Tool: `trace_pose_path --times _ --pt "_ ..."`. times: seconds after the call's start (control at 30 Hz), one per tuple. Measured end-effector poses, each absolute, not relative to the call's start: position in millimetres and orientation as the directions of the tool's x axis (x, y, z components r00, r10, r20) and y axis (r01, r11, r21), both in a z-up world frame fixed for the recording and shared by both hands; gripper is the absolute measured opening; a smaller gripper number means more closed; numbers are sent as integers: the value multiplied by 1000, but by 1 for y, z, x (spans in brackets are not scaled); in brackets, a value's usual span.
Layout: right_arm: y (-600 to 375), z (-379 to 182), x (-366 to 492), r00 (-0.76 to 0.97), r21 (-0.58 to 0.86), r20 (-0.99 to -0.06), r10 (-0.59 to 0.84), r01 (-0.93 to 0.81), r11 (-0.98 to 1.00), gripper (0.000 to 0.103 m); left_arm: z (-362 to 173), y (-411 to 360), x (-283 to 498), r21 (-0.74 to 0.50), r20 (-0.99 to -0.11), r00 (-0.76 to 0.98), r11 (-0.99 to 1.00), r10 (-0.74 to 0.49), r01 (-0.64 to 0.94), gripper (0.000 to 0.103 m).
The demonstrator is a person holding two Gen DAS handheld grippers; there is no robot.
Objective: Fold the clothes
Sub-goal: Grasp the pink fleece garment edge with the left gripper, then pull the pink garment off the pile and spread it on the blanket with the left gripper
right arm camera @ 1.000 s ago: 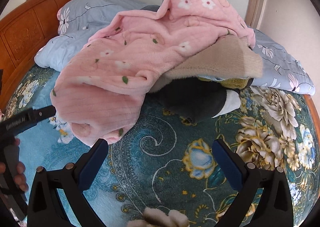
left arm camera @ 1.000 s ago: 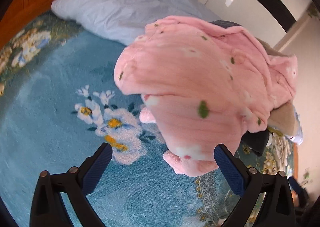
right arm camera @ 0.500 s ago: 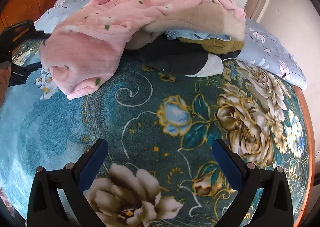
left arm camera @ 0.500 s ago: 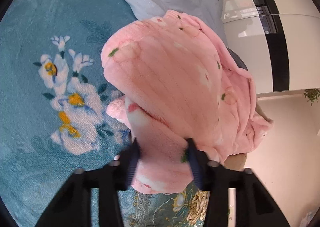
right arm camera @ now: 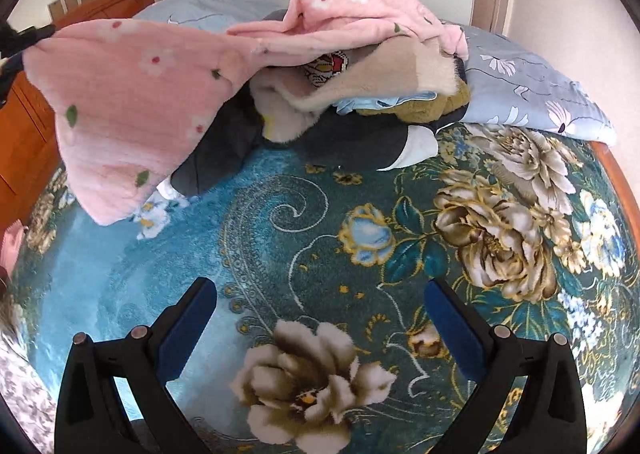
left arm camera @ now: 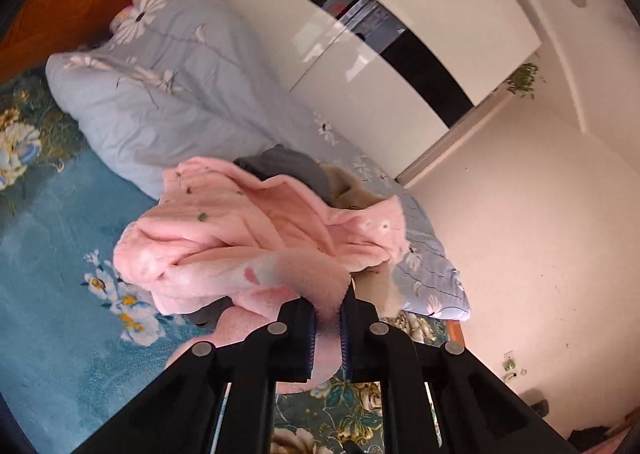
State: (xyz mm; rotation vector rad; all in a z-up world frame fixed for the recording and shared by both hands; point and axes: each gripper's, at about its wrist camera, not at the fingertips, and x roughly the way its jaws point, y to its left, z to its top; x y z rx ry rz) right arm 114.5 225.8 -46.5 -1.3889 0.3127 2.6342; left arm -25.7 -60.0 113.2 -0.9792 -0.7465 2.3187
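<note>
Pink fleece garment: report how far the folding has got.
Done: nothing folded yet. In hand: the left tongs, which have just been closing, are shut on an edge of the pink fleece garment, lifted off the clothes pile. Left: right tongs open over the bedspread; folding not begun.

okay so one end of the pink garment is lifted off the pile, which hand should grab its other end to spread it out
Right, likely. The right gripper is open and empty over the blanket, facing the pile. The left gripper is already shut on the pink garment.
</note>
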Motion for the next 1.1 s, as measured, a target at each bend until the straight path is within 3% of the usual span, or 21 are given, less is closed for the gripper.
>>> trace_pose_path --times 0.33,0.5,0.63,0.8,1.1 --pt "213 -37 164 -594 152 -804 3 -210 -966 103 179 -164 96 -590 -354 -769 -765 532 -258 9" --pt "205 -44 173 -590 169 -807 -16 -205 -964 103 207 -134 108 -474 -368 -753 -807 545 -353 10" --pt "203 -41 179 -603 210 -796 -41 -211 -955 103 171 -64 80 -554 -446 -601 -732 664 -397 10" --pt "230 -43 198 -581 160 -814 23 -262 -952 103 106 65 65 -607 -551 -363 -660 751 -443 10" --pt "335 -66 274 -454 58 -868 203 -498 -865 103 -33 216 96 -557 -782 -48 -732 621 -394 11"
